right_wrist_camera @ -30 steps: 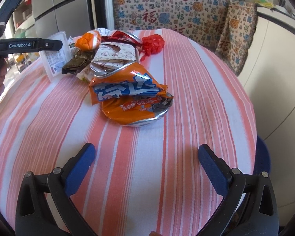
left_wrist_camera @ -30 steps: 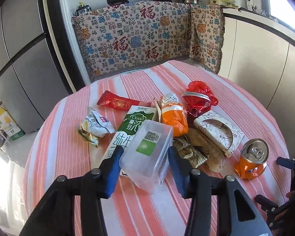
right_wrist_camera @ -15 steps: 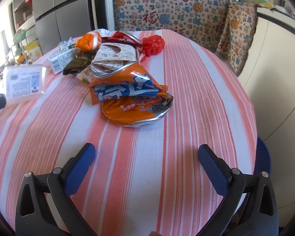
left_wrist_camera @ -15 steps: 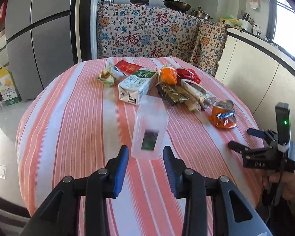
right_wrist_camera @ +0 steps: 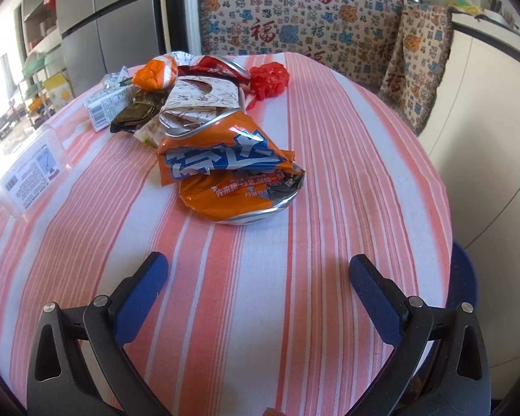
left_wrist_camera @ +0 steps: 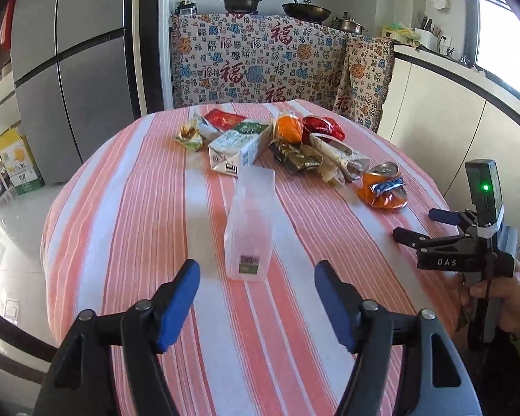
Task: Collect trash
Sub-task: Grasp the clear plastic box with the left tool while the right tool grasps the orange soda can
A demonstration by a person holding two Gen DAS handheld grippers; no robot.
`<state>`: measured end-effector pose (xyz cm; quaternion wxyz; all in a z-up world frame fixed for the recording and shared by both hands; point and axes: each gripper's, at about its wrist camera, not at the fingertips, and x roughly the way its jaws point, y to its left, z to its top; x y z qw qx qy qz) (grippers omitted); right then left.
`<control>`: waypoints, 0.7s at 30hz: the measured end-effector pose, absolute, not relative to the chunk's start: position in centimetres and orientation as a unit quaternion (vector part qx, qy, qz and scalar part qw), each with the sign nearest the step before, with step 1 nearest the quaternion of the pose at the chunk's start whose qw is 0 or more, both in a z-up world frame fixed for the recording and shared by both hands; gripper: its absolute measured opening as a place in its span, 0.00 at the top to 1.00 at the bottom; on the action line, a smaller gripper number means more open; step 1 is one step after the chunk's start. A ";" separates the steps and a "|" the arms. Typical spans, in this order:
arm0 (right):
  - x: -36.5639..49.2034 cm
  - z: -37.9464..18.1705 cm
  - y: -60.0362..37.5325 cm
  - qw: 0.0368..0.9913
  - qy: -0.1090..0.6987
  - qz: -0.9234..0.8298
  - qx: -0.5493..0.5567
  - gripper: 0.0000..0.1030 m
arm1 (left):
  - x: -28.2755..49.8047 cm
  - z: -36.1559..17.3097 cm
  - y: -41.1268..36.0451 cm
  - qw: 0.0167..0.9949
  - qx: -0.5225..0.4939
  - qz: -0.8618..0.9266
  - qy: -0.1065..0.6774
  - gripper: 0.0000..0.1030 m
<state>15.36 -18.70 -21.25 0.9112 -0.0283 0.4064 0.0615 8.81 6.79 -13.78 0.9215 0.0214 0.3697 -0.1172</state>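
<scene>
Round surface (left_wrist_camera: 128, 228) covered with a pink-and-white striped cloth, seen from both wrist cameras. Left tongs (left_wrist_camera: 256, 291): jaws opening, blue pads standing apart, nothing pressed between them. A clear plastic container (left_wrist_camera: 249, 228) lies on the cloth just ahead of the pads, free of both, with its small green label toward the camera; in the right wrist view the same container (right_wrist_camera: 34, 173) sits near the left edge of the surface, its printed label facing up. Right tongs (right_wrist_camera: 260, 287): jaws wide apart and empty, held low over bare cloth; in the left wrist view they appear at the right edge (left_wrist_camera: 430, 225), gripped by a hand (left_wrist_camera: 502, 298).

Remaining trash is clustered toward the far side of the surface. A crushed orange can (right_wrist_camera: 228, 176) lies nearest the right tongs, well apart from the pads. Behind it, touching or overlapping one another: a white patterned carton (right_wrist_camera: 201, 104), a dark foil wrapper (right_wrist_camera: 135, 114), a green-and-white milk carton (left_wrist_camera: 235, 149), an orange packet (left_wrist_camera: 289, 128), a red bag (right_wrist_camera: 270, 79), a red sachet (left_wrist_camera: 225, 119), and a crumpled green-and-white wrapper (left_wrist_camera: 190, 135) at the left end of the cluster.
</scene>
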 end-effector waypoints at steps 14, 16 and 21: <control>15.3 -21.3 -18.7 0.912 0.406 0.062 -0.028 0.00 | 15.7 -15.8 13.3 0.893 -0.133 -0.080 0.423 0.35; 15.3 -21.3 -18.7 0.912 0.405 0.062 -0.027 0.00 | 15.8 -16.4 15.1 0.889 -0.152 -0.053 0.428 0.36; 15.3 -21.3 -18.7 0.912 0.405 0.063 -0.027 0.00 | 15.1 -16.6 16.6 0.888 -0.170 -0.072 0.421 0.32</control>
